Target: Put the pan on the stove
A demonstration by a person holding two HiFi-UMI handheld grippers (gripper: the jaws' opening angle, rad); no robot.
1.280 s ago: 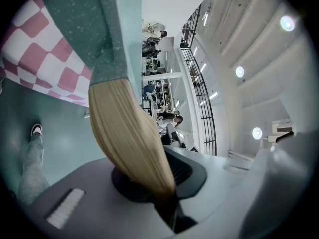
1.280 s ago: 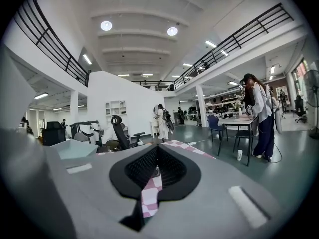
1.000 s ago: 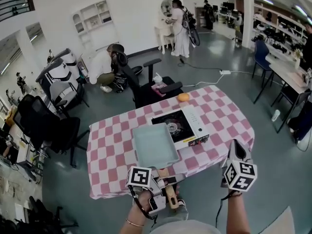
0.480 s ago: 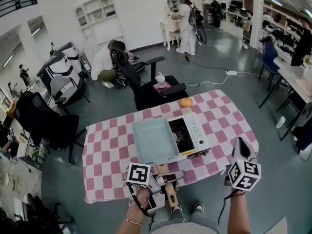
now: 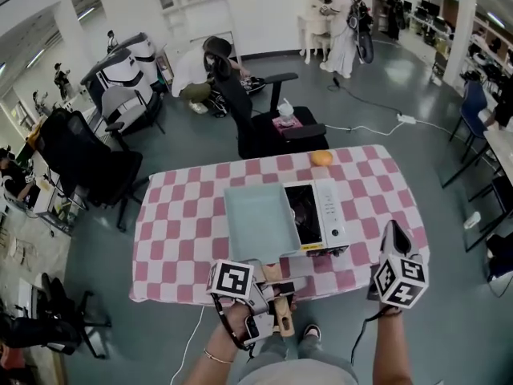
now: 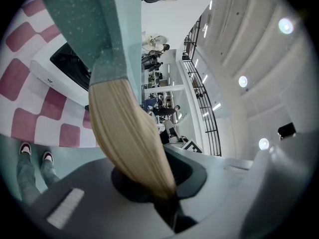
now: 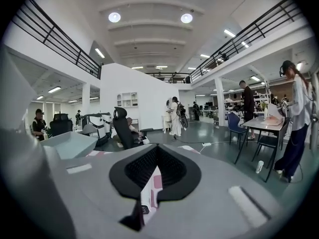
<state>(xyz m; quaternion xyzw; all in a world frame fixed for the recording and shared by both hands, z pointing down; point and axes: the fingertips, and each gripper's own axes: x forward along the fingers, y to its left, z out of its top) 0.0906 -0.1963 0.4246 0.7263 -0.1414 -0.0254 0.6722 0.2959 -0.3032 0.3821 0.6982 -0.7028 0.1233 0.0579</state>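
Observation:
The pan [image 5: 256, 219] is square and pale teal, with a wooden handle [image 5: 278, 299]. My left gripper [image 5: 268, 283] is shut on that handle at the table's near edge. The pan's right side overlaps the left part of the white stove [image 5: 327, 211], and part of the black burner still shows. In the left gripper view the handle [image 6: 129, 133] runs out from between the jaws to the pan [image 6: 94, 19], with the stove [image 6: 65, 68] beyond. My right gripper [image 5: 394, 235] hovers at the table's near right corner; its jaws [image 7: 152, 176] are closed to a thin slit with nothing between them.
The table [image 5: 184, 223] has a pink-and-white checked cloth. An orange round thing [image 5: 321, 157] lies near its far edge. A black office chair [image 5: 264, 131] stands behind the table, and several more chairs stand to the left. People are farther back in the room.
The pan has shifted right, held by my left gripper, and covers more of the stove's left side. My right gripper has also drifted sideways along the table's near edge.

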